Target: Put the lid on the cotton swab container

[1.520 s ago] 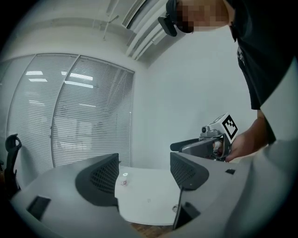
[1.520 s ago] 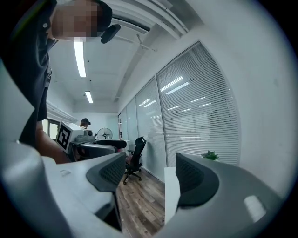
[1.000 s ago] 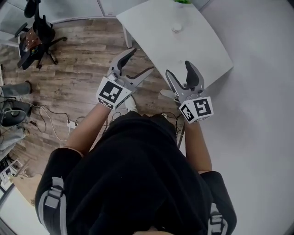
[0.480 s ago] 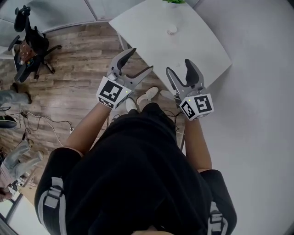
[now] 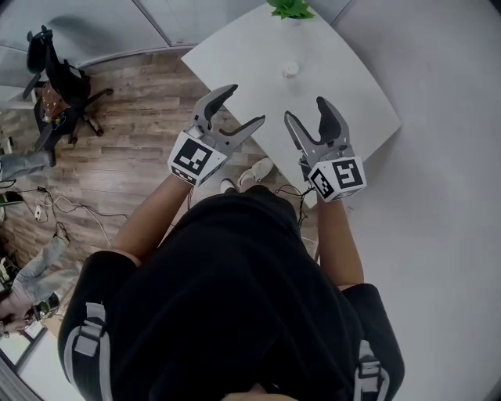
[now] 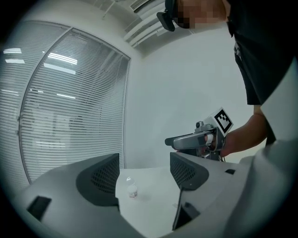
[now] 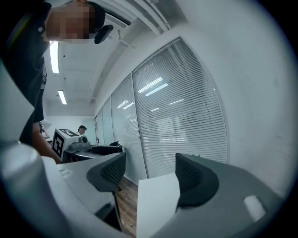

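Observation:
The cotton swab container (image 5: 290,69) is a small round pale thing far out on the white table (image 5: 337,78). In the left gripper view it shows as a little clear jar (image 6: 132,191), with a small clear rounded piece (image 6: 129,180) just behind it; I cannot tell whether that piece is the lid. My left gripper (image 5: 243,106) hangs in the air off the table's near left edge, open and empty. My right gripper (image 5: 306,111) is over the near edge, also open and empty. Both are well short of the container.
A green plant (image 5: 291,8) stands at the table's far end. Wooden floor (image 5: 133,102) lies to the left, with an office chair (image 5: 55,78) and cables beyond. Slatted blinds (image 7: 177,116) fill the right gripper view, above the table's corner (image 7: 158,204).
The table and container have come closer and shifted left as the person stepped toward them. Both grippers stay open, held out in front much as before.

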Demonstrator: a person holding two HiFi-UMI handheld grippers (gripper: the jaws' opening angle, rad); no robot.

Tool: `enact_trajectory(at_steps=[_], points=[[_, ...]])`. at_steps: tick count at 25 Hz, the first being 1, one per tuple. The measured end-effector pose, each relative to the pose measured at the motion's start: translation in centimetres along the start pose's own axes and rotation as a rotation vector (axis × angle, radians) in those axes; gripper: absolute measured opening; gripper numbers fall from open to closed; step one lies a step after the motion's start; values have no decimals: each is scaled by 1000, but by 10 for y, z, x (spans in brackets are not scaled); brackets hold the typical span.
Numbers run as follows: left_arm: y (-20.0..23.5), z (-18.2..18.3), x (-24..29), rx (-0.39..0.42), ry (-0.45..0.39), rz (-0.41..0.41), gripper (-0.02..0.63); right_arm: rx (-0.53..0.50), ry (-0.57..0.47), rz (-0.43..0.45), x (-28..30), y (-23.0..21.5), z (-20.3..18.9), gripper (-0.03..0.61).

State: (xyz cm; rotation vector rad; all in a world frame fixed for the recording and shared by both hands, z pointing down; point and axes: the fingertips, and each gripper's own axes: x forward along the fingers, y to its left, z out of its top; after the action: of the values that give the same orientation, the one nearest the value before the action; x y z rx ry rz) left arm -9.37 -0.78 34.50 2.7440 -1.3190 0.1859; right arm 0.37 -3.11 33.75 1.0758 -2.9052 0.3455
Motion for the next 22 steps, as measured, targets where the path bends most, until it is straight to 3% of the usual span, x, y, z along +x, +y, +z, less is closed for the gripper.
enact_trajectory(at_steps=[10,22], points=[[12,-13,78,25,52,-14,330,28,6,-24,15,-75,-1,333],[31,-78,145,71,148,-96,330,55,85,-115,39,-124,-29,311]])
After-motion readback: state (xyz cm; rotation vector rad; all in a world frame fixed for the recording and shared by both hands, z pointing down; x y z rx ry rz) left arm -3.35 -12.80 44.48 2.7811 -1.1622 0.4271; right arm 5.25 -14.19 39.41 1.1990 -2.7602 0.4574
